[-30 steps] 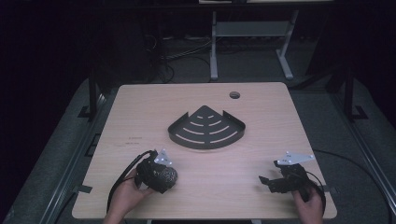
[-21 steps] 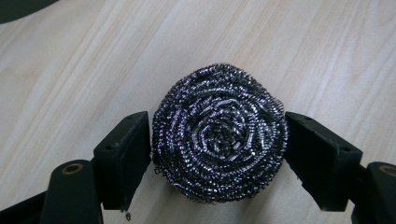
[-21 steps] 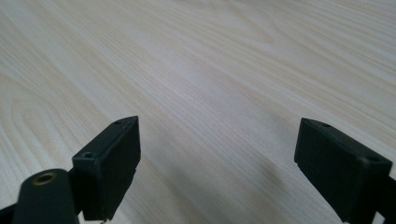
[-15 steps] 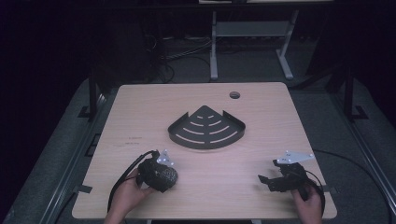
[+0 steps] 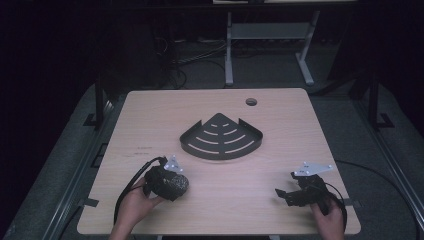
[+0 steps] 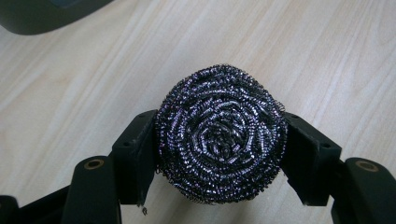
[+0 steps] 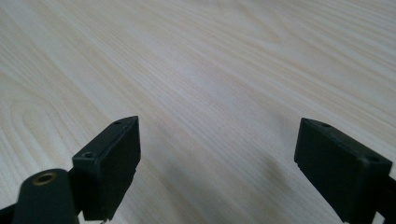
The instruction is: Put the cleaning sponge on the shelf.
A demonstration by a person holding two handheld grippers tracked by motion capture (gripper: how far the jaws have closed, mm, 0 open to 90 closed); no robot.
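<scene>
Steel wool, a dark round scourer [image 6: 220,135], sits clamped between the jaws of the left tongs [image 5: 167,182], which press into it from both sides; in the left gripper view it bulges past the jaws and hangs low over the wood, though whether it touches I cannot tell. So the pick-up looks done, and the carry looks barely begun, since the left tongs are at the near edge of the tabletop [image 5: 150,115]. The right tongs [image 5: 290,192] are released, jaws wide apart with bare wood between them, holding nothing, well off to the side of the left pair. Beyond both tongs, ahead of the left pair and a little toward the right pair, lies the black slotted corner tray [image 5: 221,138], with nothing in it. My guess is that the scourer is meant for that tray: what is left is the move forward, the lowering inside its rim, and the release. Farther off is a small round hole [image 5: 251,102] near the far edge.
</scene>
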